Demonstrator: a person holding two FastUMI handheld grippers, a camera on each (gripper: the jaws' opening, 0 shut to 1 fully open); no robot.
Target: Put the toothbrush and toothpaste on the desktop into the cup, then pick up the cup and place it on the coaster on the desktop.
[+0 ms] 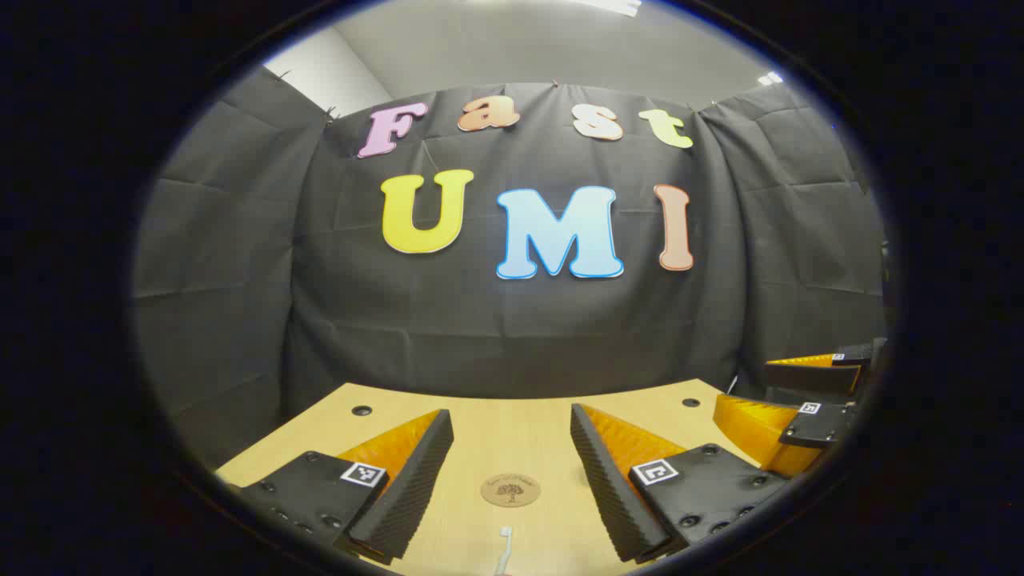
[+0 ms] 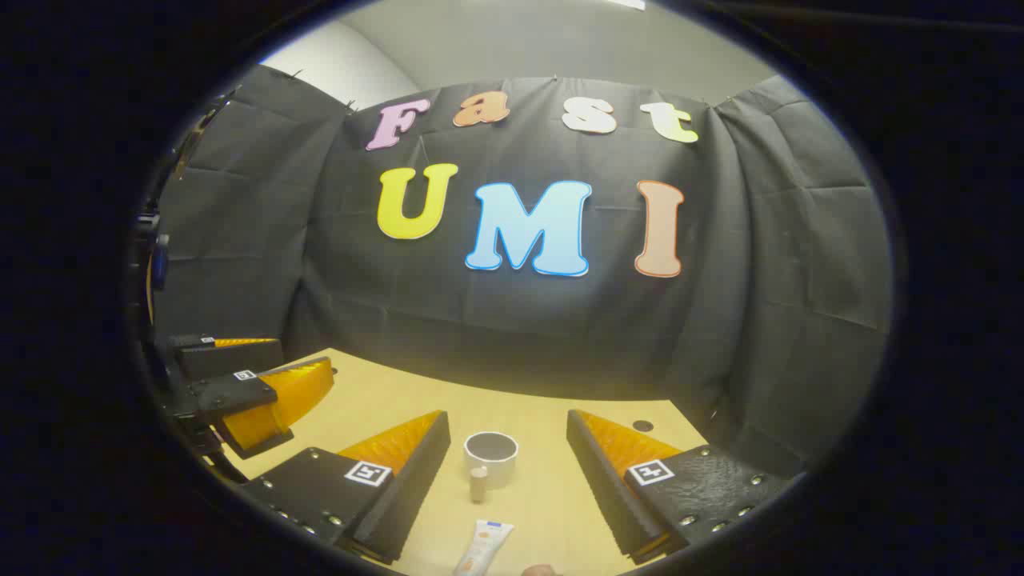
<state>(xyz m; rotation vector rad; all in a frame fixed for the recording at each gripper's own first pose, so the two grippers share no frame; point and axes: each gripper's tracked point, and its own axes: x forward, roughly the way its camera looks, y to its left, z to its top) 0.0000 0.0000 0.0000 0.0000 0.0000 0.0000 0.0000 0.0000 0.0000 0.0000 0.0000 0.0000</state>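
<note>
In the left gripper view my left gripper (image 1: 512,436) stands open above the wooden desktop (image 1: 512,424). Between its fingers and farther ahead lies the round brown coaster (image 1: 510,490), with the white head of the toothbrush (image 1: 505,548) at the bottom edge. My right gripper (image 2: 508,436) is open too, in the right gripper view. The white cup (image 2: 491,458) with its wooden handle stands upright ahead between those fingers, and the toothpaste tube (image 2: 483,547) lies nearer, at the bottom. Neither gripper touches anything.
The other gripper (image 1: 788,400) shows at the right of the left gripper view, and at the left of the right gripper view as an orange and black gripper (image 2: 248,392). Small dark holes (image 1: 362,410) dot the desktop near its far edge, right before the black cloth wall.
</note>
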